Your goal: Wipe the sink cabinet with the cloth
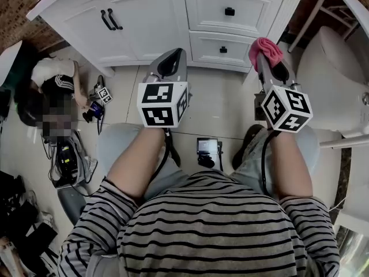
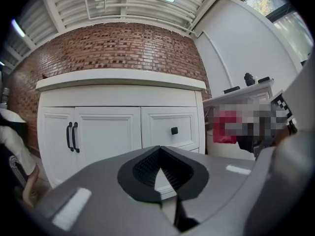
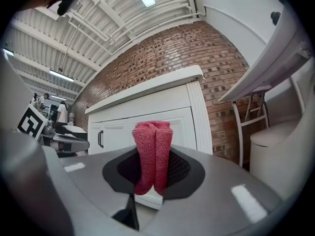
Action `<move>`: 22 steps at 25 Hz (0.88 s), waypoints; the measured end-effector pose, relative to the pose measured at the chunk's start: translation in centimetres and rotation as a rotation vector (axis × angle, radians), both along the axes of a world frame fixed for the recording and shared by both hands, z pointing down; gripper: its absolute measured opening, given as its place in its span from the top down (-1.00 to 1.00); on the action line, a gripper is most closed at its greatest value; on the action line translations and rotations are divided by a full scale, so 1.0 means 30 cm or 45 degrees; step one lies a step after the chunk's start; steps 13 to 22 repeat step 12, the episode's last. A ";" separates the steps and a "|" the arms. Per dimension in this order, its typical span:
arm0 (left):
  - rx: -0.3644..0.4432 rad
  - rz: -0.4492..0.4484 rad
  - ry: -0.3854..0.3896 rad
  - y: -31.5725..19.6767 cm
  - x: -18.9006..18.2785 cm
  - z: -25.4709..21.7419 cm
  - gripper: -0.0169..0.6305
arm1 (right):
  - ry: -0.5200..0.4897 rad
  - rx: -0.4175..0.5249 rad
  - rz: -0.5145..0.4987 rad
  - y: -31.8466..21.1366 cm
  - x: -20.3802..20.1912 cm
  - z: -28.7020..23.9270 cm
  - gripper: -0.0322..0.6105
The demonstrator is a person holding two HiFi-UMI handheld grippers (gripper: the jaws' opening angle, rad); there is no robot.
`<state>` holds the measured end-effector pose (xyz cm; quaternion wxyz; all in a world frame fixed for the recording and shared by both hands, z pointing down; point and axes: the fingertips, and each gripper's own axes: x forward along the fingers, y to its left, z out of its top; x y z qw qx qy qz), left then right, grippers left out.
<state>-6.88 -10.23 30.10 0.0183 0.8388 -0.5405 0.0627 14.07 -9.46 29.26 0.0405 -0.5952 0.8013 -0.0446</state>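
Your right gripper [image 1: 267,64] clamps the folded pink cloth [image 1: 264,49] at the upper right of the head view, near the white sink cabinet [image 1: 147,22]. Your left gripper [image 2: 158,157] is closed, with nothing between its jaws.

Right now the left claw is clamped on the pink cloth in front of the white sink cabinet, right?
Not the left: the right claw is clamped on the pink cloth, as the right gripper view shows. The left claw is shut on nothing. Both face the white sink cabinet.
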 end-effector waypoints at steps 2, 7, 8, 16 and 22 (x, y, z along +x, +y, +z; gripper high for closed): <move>-0.004 0.000 0.000 -0.005 -0.001 0.003 0.97 | 0.002 0.003 -0.013 -0.007 -0.017 -0.002 0.61; -0.012 0.007 -0.006 -0.011 0.006 0.011 0.97 | 0.001 0.003 -0.026 -0.018 -0.038 -0.002 0.61; -0.013 0.009 -0.007 -0.011 0.007 0.011 0.97 | 0.001 -0.002 -0.025 -0.019 -0.039 0.001 0.61; -0.008 0.017 -0.007 -0.012 0.015 0.001 0.97 | 0.012 -0.014 -0.023 -0.021 -0.039 0.002 0.61; -0.008 0.017 -0.007 -0.012 0.015 0.001 0.97 | 0.012 -0.014 -0.023 -0.021 -0.039 0.002 0.61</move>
